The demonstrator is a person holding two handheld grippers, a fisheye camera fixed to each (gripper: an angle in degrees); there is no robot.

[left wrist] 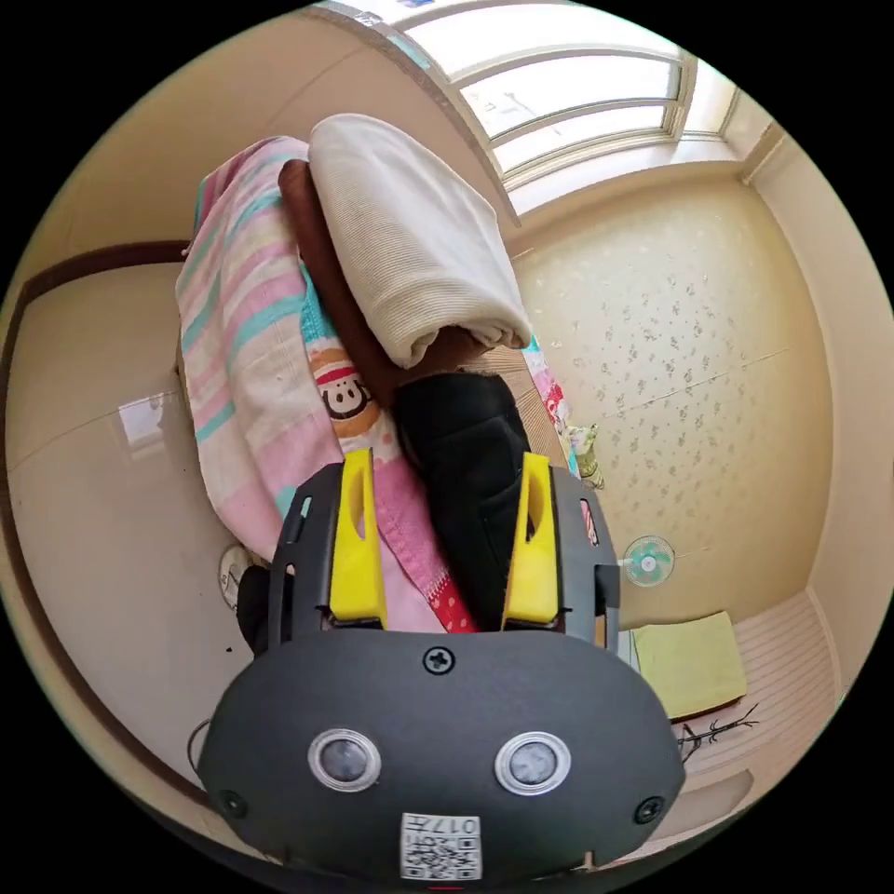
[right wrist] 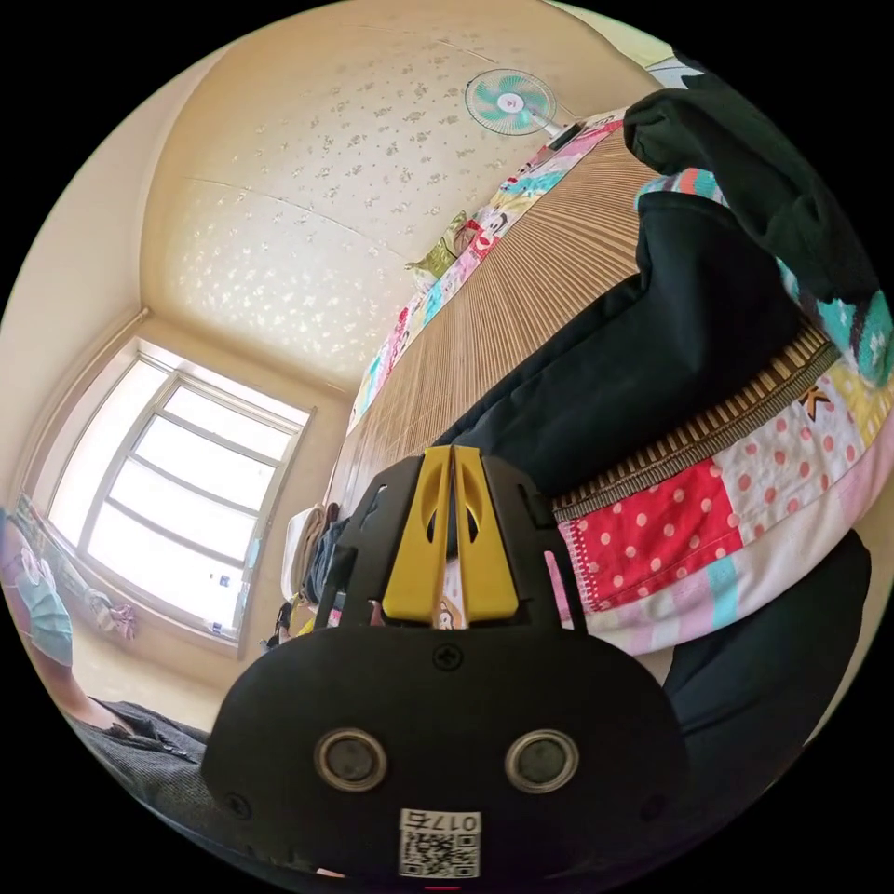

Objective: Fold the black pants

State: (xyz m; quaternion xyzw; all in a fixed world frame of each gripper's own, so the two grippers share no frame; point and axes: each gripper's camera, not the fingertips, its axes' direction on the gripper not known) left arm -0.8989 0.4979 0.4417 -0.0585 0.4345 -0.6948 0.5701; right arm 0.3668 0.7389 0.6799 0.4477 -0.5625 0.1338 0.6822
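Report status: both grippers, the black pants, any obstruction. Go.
Left gripper open, jaws astride black pants. Right gripper shut, nothing visibly held. Pants lie on bamboo mat. Folded stack beside the pants.

Bright window, floral-papered wall, wall fan, glossy pale floor

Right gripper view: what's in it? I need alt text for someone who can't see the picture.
A hand-held gripper with yellow jaws closed together sits at the edge of the black pants, which lie on a bamboo mat over a patchwork bed cover. Behind are a bright window and a fan.
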